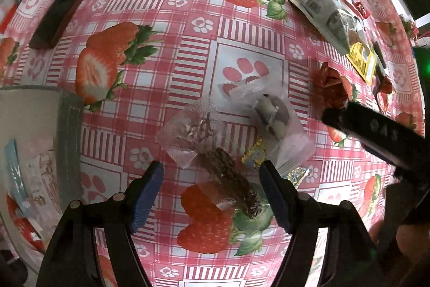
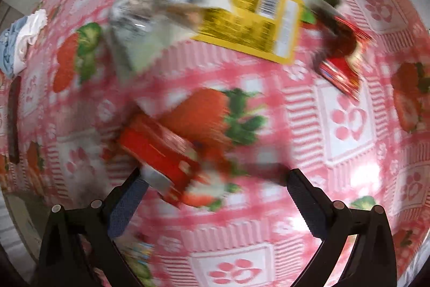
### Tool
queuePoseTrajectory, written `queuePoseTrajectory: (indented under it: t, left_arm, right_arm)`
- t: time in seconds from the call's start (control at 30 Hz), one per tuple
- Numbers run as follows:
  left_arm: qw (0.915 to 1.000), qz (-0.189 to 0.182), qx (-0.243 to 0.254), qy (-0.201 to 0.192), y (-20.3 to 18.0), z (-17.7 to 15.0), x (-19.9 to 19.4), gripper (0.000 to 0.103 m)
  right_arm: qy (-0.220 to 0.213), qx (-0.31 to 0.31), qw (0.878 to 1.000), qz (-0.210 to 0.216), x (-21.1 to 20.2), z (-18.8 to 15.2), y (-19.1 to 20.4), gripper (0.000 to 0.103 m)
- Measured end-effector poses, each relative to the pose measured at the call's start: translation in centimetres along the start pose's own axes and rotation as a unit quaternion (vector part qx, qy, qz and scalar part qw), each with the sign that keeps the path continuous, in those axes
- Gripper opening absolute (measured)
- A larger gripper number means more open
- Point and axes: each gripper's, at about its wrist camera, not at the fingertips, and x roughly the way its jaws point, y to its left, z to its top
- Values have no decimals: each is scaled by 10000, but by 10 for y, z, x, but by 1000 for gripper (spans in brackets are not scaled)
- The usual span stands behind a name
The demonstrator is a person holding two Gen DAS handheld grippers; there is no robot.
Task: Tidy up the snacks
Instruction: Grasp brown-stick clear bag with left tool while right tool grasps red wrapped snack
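the dark ridged snack bar in clear wrap (image 1: 233,184) lies on the strawberry tablecloth (image 1: 150,88), well in from its edges, directly between the two blue-padded fingers of the left gripper (image 1: 211,171), which stands wide and empty above it. the bar runs at a slant across the gap, so it seems best to turn the wrist until the pads face its long sides, then come down and close across the narrow width; the clear film looks slippery and may crumple.

touching its upper end is another clear packet (image 1: 192,129) with dark printing, and just beside it to the right a clear packet with pale rolled pieces (image 1: 274,117); a gold-edged wrapper (image 1: 255,152) peeks out beside the right finger. the closing pads could catch any of these, so a low, centred grip on the bar alone looks wiser.

farther right, the right gripper (image 2: 215,179) is also wide and holds nothing; its view is blurred, with a red packet (image 2: 164,155) lying near its left finger, partly inside the gap. beyond it, toward the far edge, lie a yellow packet (image 2: 250,23), a grey-white bag (image 2: 150,15) and a red-foil wrapper (image 2: 341,66).

at the tablecloth's left edge a beige container (image 1: 32,141) already shows packets inside, and is probably where the bar goes.
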Motion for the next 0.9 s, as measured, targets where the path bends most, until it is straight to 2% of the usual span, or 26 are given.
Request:
queuePoseTrajectory:
  t: [0.1,0.3,0.4,0.57,0.77,0.9]
  left_arm:
    - [10000,34,16,2,-1,0,0,77]
    - [9999,95,-65,3,3,-3,-1,77]
    - [9999,117,-123,-2,5,-5,1,78]
    - [9997,123,-229,-18,8,-6,0,79]
    - [9993,215,-312,-30,7,-7,1,80]
    - [9993,255,-267,21,2,-4,4,80]
  right_arm:
    - [-31,-120,9999,43,-1,-5,-12,103]
    - [-408,-1436,9888,9,-15,1,18,103]
    - [-193,-1825,9829,135,-7,11,33,103]
    - [-107,-2342,9721,9,6,21,53,103]
    - [15,-2416,9704,25,6,28,54,103]
    - [400,-2646,9635,-80,14,48,71,103]
